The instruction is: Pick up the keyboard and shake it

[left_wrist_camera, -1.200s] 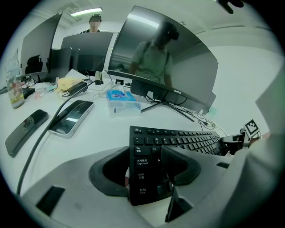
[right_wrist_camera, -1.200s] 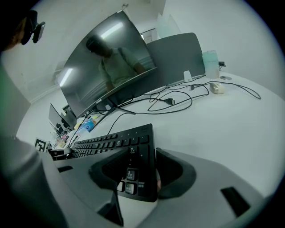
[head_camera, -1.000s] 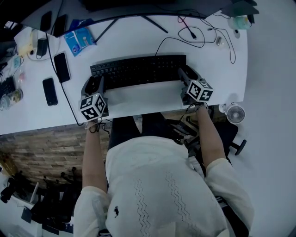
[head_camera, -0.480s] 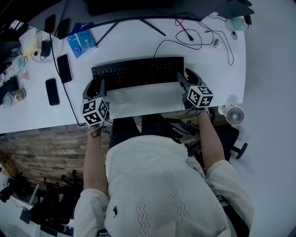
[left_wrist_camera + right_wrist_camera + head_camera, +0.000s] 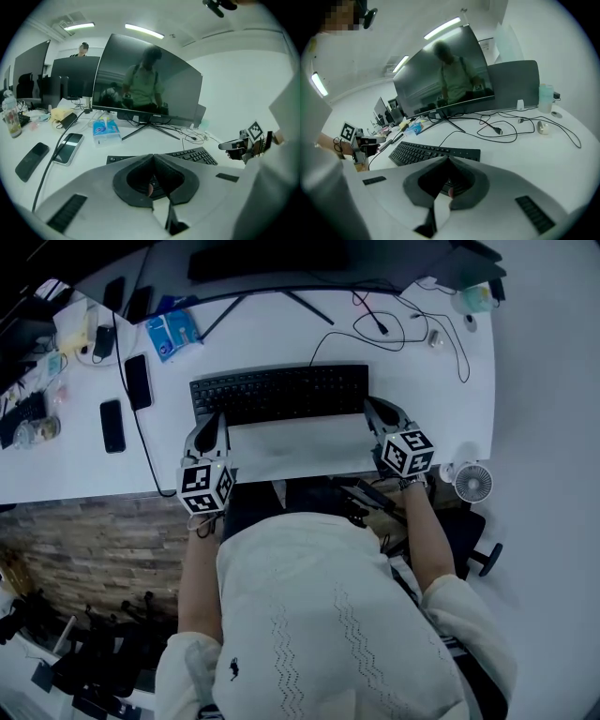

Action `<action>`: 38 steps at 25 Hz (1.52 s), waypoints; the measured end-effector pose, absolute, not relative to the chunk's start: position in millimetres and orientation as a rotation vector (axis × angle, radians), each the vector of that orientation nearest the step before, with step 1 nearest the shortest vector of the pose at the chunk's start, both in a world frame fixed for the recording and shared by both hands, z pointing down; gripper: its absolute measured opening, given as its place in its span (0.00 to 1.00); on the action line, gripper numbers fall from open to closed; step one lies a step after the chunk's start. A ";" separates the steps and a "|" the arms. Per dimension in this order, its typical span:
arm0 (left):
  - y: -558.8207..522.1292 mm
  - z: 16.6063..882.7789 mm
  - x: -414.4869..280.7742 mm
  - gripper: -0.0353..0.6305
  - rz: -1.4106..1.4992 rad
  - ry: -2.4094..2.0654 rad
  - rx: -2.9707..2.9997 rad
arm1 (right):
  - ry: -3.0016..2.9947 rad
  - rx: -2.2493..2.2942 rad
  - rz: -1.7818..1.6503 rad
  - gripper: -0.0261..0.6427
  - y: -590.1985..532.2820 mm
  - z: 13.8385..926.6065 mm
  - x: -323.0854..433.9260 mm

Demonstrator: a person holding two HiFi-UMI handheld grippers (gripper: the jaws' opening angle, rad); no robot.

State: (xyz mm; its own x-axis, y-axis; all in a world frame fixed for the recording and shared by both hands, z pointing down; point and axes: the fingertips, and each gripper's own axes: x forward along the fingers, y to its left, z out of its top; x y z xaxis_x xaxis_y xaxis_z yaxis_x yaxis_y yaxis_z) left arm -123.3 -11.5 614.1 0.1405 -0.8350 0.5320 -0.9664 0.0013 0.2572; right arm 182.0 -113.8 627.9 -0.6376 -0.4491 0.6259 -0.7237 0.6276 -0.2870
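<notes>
The black keyboard (image 5: 279,393) lies flat on the white desk (image 5: 281,451), its cable running back toward the monitor. My left gripper (image 5: 217,418) sits just off the keyboard's near left corner, apart from it, jaws shut with nothing between them. My right gripper (image 5: 371,406) is by the near right corner, also shut on nothing. In the left gripper view the keyboard (image 5: 194,155) shows past the closed left gripper (image 5: 153,157). In the right gripper view the keyboard (image 5: 426,152) lies beyond the closed right gripper (image 5: 449,159).
Two phones (image 5: 139,381) (image 5: 112,425) and a blue tissue pack (image 5: 176,329) lie at the left. Loose cables (image 5: 394,320) and a cup (image 5: 473,298) are at the back right. A dark monitor (image 5: 145,82) on a splayed stand is behind the keyboard. A small fan (image 5: 472,482) sits off the desk's right corner.
Both grippers have drawn back from the keyboard's two ends toward the desk's near edge, and their jaws now come together to a point. The keyboard stays on the desk.
</notes>
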 end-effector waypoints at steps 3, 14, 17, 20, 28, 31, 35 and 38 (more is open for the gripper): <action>-8.7 603.3 -119.5 0.08 0.272 -1.754 1.855 | -2.359 0.925 0.725 0.04 -113.0 618.1 191.4; 15.1 521.7 -116.9 0.08 0.104 -1.932 1.883 | -2.522 0.991 0.637 0.04 -113.0 510.2 218.7; 23.5 500.4 -116.4 0.08 0.061 -1.977 1.886 | -2.563 0.970 0.579 0.04 -104.9 478.2 217.1; 32.0 477.2 -114.2 0.08 0.018 -2.023 1.891 | -2.630 0.970 0.580 0.04 -96.9 442.4 214.7; 38.7 404.1 -109.2 0.08 -0.125 -2.128 1.932 | -2.812 0.912 0.519 0.04 -73.0 343.2 185.5; 37.9 379.6 -106.3 0.08 -0.182 -2.156 1.966 | -2.883 0.881 0.466 0.04 -64.5 312.6 175.2; 35.7 359.6 -99.8 0.08 -0.240 -2.167 2.008 | -2.986 0.853 0.429 0.04 -57.3 288.3 161.9; 34.1 356.4 -92.3 0.08 -0.227 -2.161 2.039 | -3.010 0.832 0.425 0.04 -53.2 285.9 153.8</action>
State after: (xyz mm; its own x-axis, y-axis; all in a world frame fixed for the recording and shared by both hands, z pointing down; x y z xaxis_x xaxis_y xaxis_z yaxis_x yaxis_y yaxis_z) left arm -92.3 34.1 356.4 -0.0566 -0.9983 0.0135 -0.9738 0.0581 0.2198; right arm 153.8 -53.2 285.9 -0.8606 -0.5055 0.0621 -0.5029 0.8243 -0.2599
